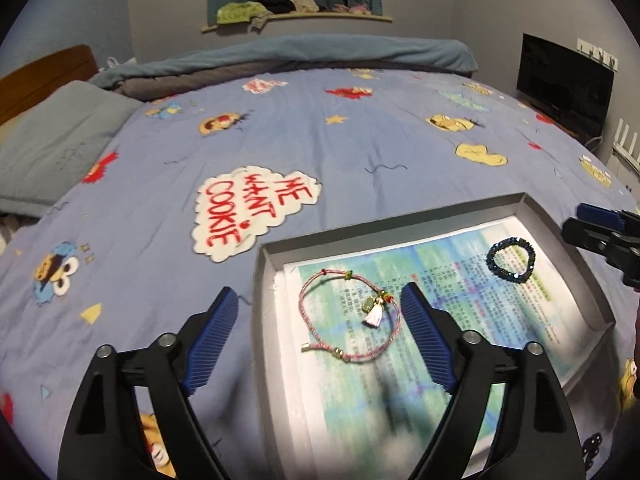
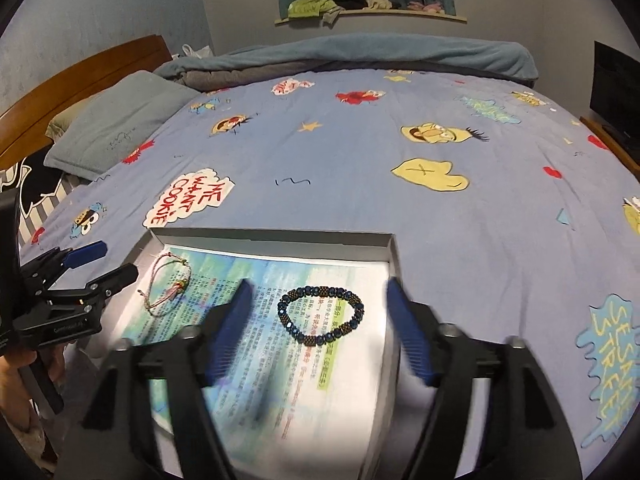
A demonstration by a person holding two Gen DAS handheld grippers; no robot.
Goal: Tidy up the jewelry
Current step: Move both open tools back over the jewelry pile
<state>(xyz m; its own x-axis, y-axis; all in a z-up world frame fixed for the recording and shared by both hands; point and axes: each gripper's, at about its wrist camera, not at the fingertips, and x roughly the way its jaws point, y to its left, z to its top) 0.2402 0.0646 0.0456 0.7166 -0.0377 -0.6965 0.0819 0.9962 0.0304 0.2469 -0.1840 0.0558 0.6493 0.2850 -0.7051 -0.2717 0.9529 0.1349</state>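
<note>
A shallow grey box (image 1: pixel 268 264) lined with a printed page lies on the bed; it also shows in the right wrist view (image 2: pixel 394 256). A pink cord bracelet with a tassel (image 1: pixel 348 314) lies at the box's left end, also seen in the right wrist view (image 2: pixel 166 290). A dark blue beaded bracelet (image 1: pixel 511 260) lies at the right end, also seen in the right wrist view (image 2: pixel 320 314). My left gripper (image 1: pixel 320 300) is open and empty, hovering over the pink bracelet. My right gripper (image 2: pixel 318 284) is open and empty, above the beaded bracelet.
The box sits on a blue cartoon-print bedspread (image 1: pixel 320 140). A grey pillow (image 1: pixel 52 148) lies at the left by the wooden headboard (image 2: pixel 80 76). A folded blanket (image 2: pixel 380 52) lies at the far edge. A dark screen (image 1: pixel 564 80) stands at the right.
</note>
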